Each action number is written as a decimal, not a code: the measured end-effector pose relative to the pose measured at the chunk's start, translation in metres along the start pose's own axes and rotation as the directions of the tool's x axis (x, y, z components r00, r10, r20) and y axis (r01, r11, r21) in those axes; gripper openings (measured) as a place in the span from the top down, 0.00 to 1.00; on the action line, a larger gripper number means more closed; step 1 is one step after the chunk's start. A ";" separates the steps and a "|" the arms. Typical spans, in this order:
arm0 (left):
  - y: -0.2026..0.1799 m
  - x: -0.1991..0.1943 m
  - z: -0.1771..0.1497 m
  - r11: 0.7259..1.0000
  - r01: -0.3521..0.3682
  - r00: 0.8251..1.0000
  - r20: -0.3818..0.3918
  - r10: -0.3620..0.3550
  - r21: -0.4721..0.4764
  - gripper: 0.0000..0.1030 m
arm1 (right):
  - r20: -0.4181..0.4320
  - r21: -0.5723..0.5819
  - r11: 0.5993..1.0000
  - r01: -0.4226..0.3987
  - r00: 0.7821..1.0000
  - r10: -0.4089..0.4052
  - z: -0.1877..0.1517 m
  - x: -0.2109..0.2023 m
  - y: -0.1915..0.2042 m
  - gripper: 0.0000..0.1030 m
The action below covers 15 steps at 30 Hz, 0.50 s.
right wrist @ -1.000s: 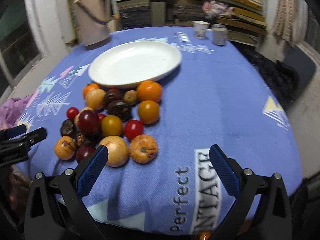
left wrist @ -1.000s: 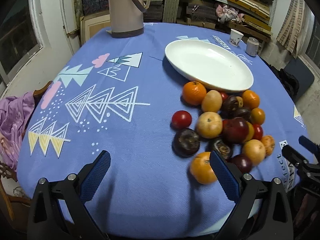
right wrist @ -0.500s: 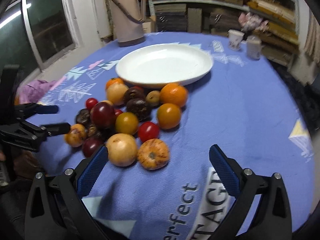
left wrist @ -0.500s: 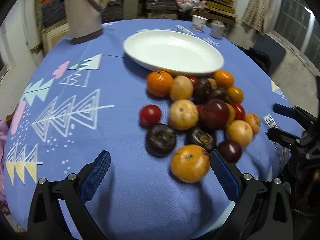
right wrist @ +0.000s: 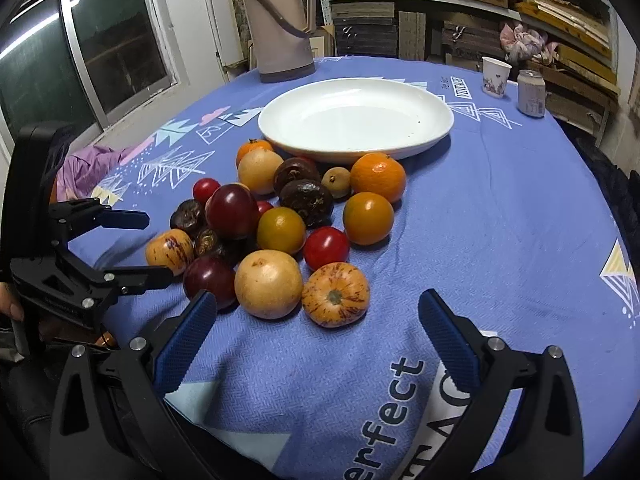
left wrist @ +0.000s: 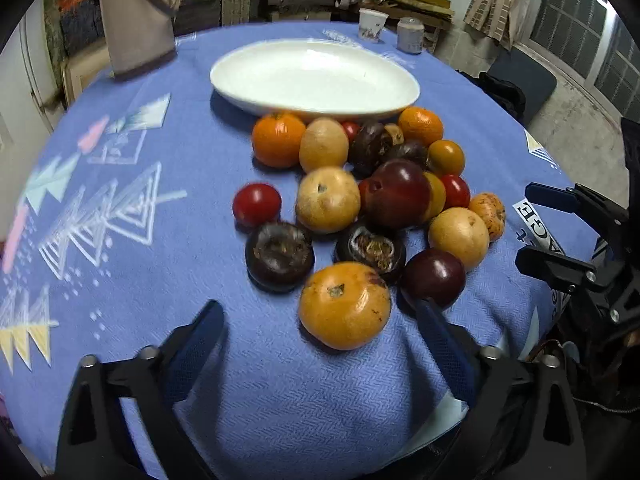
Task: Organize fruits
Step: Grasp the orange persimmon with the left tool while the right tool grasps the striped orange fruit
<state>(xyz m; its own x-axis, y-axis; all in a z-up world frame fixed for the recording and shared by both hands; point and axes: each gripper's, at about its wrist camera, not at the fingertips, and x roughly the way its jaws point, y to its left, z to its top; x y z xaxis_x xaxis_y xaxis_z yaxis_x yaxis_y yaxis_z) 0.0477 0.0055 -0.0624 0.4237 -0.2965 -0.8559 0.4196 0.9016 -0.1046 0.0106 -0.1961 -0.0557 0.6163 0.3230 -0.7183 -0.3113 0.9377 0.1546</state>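
Observation:
A pile of mixed fruits (left wrist: 376,200) lies on the blue tablecloth in front of an empty white plate (left wrist: 316,76). It holds oranges, red tomatoes, dark mangosteens and yellow fruits. My left gripper (left wrist: 320,336) is open, just before a big orange-yellow fruit (left wrist: 344,304). My right gripper (right wrist: 316,320) is open, just before a striped orange fruit (right wrist: 335,294) and a tan fruit (right wrist: 268,284). The plate (right wrist: 356,120) also shows in the right wrist view. Each gripper shows in the other's view: the right gripper (left wrist: 560,232) and the left gripper (right wrist: 132,246).
A tall beige thermos (right wrist: 280,24) stands at the table's far left. A paper cup (right wrist: 495,77) and a small jar (right wrist: 531,92) stand at the far right. Shelves of wood fill the back wall. A purple cloth (right wrist: 84,164) lies off the table's left edge.
Both grippers have moved closer to the fruit pile. The left view has swung right so the pile sits centred. Nothing has been picked up.

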 end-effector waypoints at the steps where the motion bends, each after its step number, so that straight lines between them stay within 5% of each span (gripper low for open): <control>1: 0.004 0.006 -0.001 0.999 0.017 0.999 -0.028 -0.018 -0.037 0.35 | 0.002 0.002 1.000 0.009 1.000 -0.009 0.000 0.000 0.000 0.04; 9: 0.002 0.007 0.003 0.999 0.017 1.000 -0.017 -0.018 -0.041 0.40 | 0.008 -0.003 0.999 0.033 0.999 -0.033 0.002 -0.002 -0.001 0.04; 11: 0.002 0.006 0.004 0.998 0.054 0.998 -0.012 -0.055 -0.042 0.56 | 0.000 0.003 0.999 0.033 0.999 -0.033 0.002 -0.001 -0.003 0.04; 15: -0.001 0.006 0.002 0.998 0.059 0.998 -0.009 -0.059 -0.033 0.56 | -0.018 0.000 0.999 0.043 0.999 -0.043 0.002 0.003 -0.004 0.04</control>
<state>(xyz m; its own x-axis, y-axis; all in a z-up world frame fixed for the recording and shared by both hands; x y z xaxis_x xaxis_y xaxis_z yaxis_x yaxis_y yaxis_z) 0.0515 0.0023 -0.0665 0.3913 -0.3464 -0.8526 0.4167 0.8927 -0.1715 0.0150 -0.1987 -0.0571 0.6156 0.2800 -0.7366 -0.2842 0.9507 0.1239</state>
